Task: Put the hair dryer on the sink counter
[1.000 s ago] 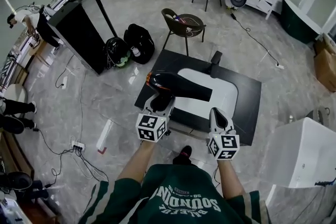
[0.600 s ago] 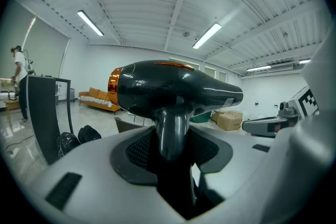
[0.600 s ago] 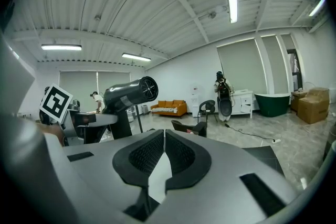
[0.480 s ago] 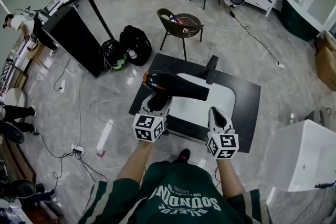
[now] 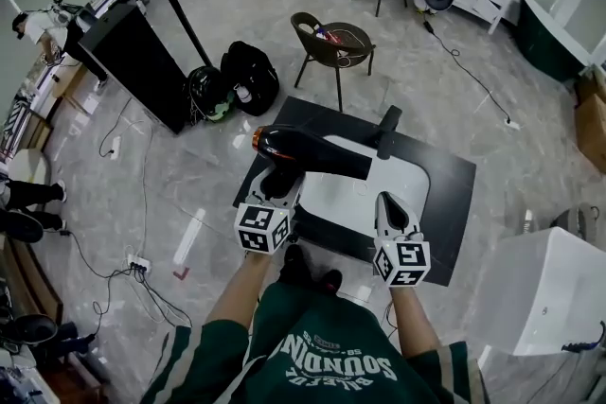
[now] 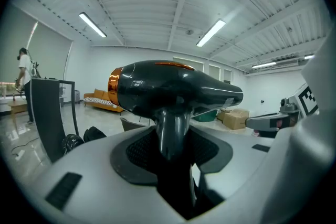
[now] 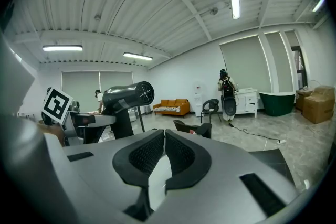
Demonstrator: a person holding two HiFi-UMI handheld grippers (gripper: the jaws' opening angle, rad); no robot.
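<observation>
Left claw (image 6: 173, 152) grips a glossy black hair dryer (image 6: 178, 89), orange-ringed at rear.

Found the left gripper (image 5: 281, 183) jaws plugged by the hair dryer (image 5: 312, 151), barrel poking sideways toward the right gripper (image 5: 389, 203). Saw plenty of open air just ahead of both jaws, over the white basin (image 5: 379, 183) of the sink counter (image 5: 450, 180). Spotted the black faucet (image 5: 388, 128) sticking up ahead of the right jaws, plus a chair (image 5: 331, 44) well beyond.
</observation>
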